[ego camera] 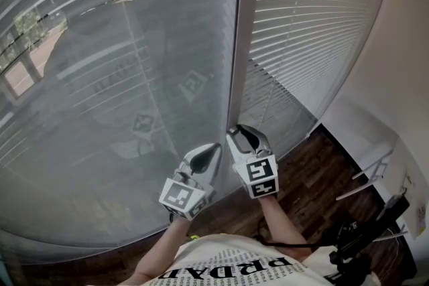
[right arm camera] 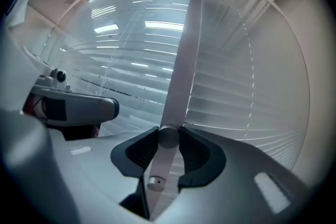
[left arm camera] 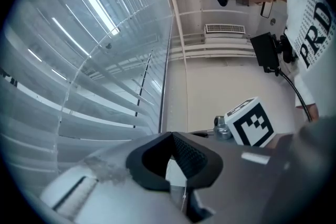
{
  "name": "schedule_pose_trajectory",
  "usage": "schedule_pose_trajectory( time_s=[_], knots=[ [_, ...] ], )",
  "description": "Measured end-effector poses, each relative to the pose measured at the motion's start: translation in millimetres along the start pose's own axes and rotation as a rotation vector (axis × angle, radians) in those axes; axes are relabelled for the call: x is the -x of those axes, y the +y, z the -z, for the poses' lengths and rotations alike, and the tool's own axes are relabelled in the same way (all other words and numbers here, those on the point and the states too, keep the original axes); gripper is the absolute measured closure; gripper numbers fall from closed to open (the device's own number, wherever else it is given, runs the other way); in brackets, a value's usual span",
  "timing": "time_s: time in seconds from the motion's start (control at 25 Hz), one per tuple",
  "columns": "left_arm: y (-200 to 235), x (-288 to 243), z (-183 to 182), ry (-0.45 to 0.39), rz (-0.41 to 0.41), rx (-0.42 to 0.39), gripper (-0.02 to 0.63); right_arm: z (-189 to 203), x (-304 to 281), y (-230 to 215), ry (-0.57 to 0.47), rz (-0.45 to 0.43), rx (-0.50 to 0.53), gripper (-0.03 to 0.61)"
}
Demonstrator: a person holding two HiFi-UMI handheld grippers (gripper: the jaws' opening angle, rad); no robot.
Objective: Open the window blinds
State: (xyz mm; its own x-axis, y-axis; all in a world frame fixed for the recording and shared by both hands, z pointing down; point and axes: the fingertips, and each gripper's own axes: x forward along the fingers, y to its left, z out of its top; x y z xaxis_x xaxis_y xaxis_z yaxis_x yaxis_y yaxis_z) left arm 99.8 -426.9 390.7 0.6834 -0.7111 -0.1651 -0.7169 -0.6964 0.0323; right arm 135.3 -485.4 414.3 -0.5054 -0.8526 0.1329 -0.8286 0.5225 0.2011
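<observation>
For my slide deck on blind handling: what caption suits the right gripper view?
Right gripper shut on the blinds' tilt wand, white slats behind it.

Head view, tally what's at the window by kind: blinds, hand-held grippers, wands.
Window blinds: 2, left blind, right blind
Hand-held grippers: 2, left hand-held gripper, right hand-held gripper
Wand: 1
Total: 5

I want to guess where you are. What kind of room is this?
Probably a room in a home or office, beside a big window: white slatted blinds cover the glass, a dark wood floor runs below, and an air vent sits up high.
</observation>
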Motion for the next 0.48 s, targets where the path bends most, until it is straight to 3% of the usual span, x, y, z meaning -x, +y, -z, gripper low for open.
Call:
schedule_pose_trajectory(
  time_s=[0.28,0.48],
  knots=[
    [-0.4,-0.1,2.2,-0.005,0.018,-0.013,0.622,-1.0,0.2,-5.0,-0.057,-0.012,-0.188,0.448],
    [2.4,1.4,1.5,-0.002,0.001,0.003,0.621,-0.4,-0.3,-5.6,-0.074,-0.013,-0.257,0.448]
  ],
)
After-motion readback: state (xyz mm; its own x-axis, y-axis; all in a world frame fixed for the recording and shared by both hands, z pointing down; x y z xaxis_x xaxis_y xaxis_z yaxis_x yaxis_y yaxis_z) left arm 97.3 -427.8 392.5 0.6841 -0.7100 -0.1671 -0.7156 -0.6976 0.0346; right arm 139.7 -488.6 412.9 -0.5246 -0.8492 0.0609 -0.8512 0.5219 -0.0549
